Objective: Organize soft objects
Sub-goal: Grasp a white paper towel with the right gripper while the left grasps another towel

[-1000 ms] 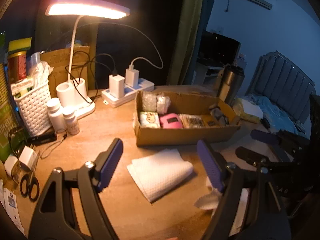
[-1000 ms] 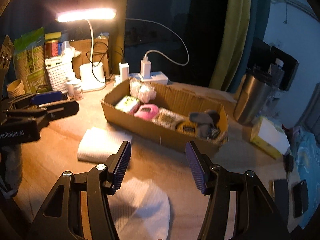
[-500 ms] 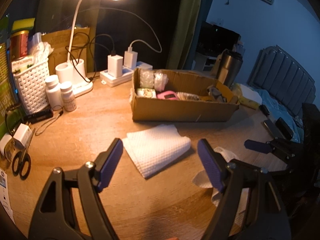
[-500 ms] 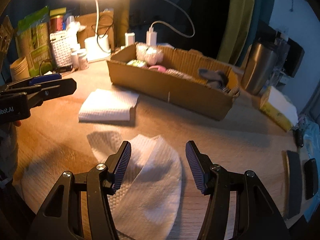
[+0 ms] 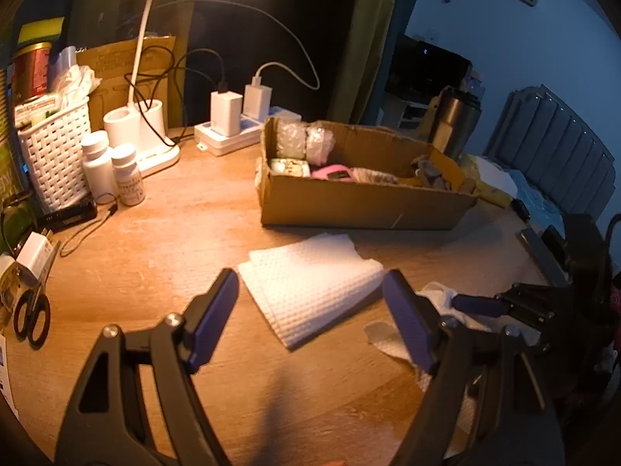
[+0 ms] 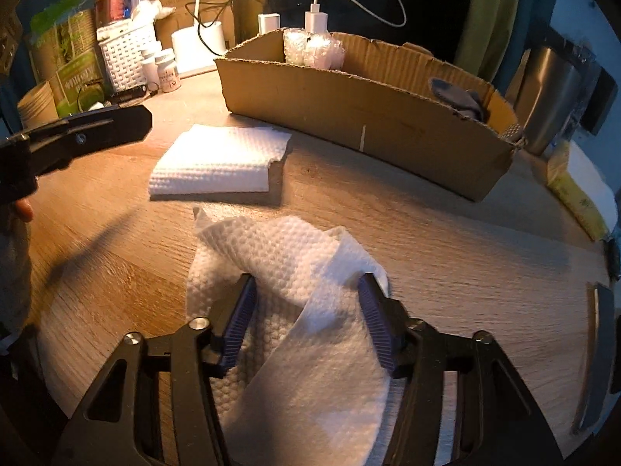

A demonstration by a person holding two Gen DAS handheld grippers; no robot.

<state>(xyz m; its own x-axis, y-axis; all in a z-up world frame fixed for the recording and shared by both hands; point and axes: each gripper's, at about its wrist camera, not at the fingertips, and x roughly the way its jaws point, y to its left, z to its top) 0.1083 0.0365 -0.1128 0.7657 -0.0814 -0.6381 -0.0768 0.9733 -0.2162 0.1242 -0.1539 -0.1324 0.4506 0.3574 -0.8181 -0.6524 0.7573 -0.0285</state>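
Loose paper towel [image 6: 295, 295]: crumpled white sheet, near edge of the wooden surface [image 6: 446, 240], lying between the right gripper's fingers.
Right gripper [image 6: 308, 324]: fingers closing around the loose paper towel; left pad clear of it, right pad at its raised fold, no firm pinch visible.
Folded paper towel [image 5: 310, 303]: neat white stack, flat on the surface, just beyond the loose one, near side of the cardboard box.
Left gripper [image 5: 312, 320]: fingers wide apart, nothing between them, hovering just short of the folded paper towel.
Cardboard box [image 6: 368, 116]: long, open-topped, far centre; holds wrapped bundles and small soft items.
White basket [image 5: 54, 155]: far left, beside two pill bottles [image 5: 112, 171].
Steel tumbler [image 6: 551, 101]: right of the box.
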